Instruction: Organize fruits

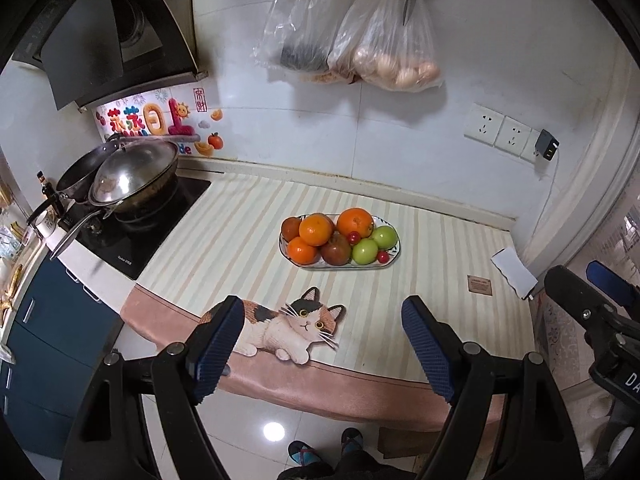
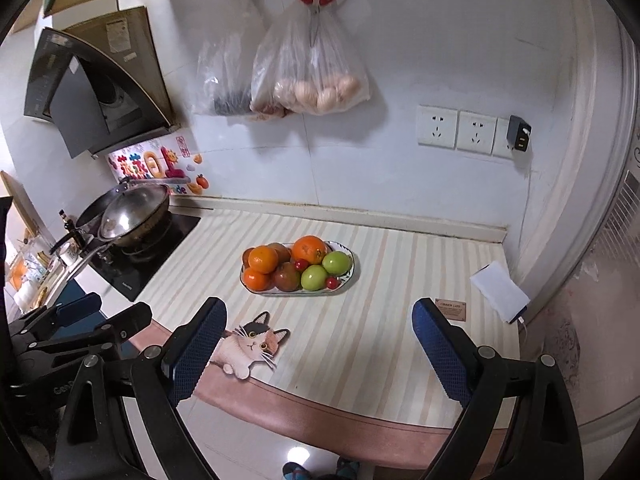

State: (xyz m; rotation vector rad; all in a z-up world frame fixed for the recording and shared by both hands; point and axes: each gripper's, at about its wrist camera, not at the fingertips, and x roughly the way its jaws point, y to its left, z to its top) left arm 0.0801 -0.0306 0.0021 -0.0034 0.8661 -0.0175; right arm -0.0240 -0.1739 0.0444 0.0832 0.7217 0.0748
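Blue-padded left tongs (image 1: 322, 322) and right tongs (image 2: 320, 326) hang spread and empty, tilted down over the desk's (image 1: 224, 236) near edge; the fruit plate (image 2: 347, 276) sits mid-desk, bare striped cloth around it.

Two side-by-side wrist views angled down from the counter's front edge, both on the fruit plate (image 1: 394, 258).

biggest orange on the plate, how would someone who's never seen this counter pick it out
Find the striped mat on the counter beside the stove; an oval plate of fruit sits mid-mat. The biggest orange is at the plate's back edge nearest the wall, just behind the green apples. It is larger than the other oranges.
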